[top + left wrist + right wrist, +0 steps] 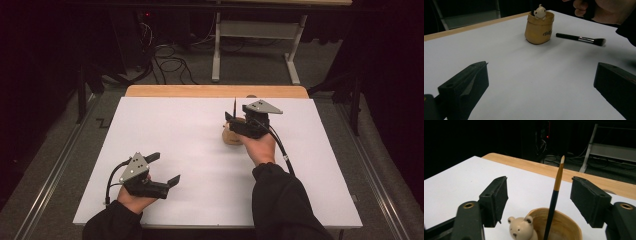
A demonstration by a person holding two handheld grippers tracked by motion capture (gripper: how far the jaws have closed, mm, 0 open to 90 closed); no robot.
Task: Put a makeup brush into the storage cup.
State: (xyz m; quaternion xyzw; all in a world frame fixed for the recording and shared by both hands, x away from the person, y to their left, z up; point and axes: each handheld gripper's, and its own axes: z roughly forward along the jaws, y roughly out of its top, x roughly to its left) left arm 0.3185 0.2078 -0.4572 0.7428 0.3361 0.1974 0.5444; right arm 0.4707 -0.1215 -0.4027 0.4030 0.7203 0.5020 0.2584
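A tan pouch-shaped cup (230, 137) with a small bear figure (521, 228) on its rim stands on the white board (190, 150). A thin brush (554, 197) with a black and orange handle stands upright in the cup (561, 226). My right gripper (543, 197) hovers over the cup, open, with the brush handle between its jaws and a gap on each side. In the high view the right gripper (234, 121) is at the cup's right. A black makeup brush (581, 38) lies flat beside the cup (539, 27). My left gripper (164, 168) rests open at the near left, nothing in it.
The white board covers a wooden table whose far edge (215, 91) shows behind it. Beyond lie a grey floor with cables (170, 65) and a white table frame (255, 45). The person's right hand (604, 10) is near the cup.
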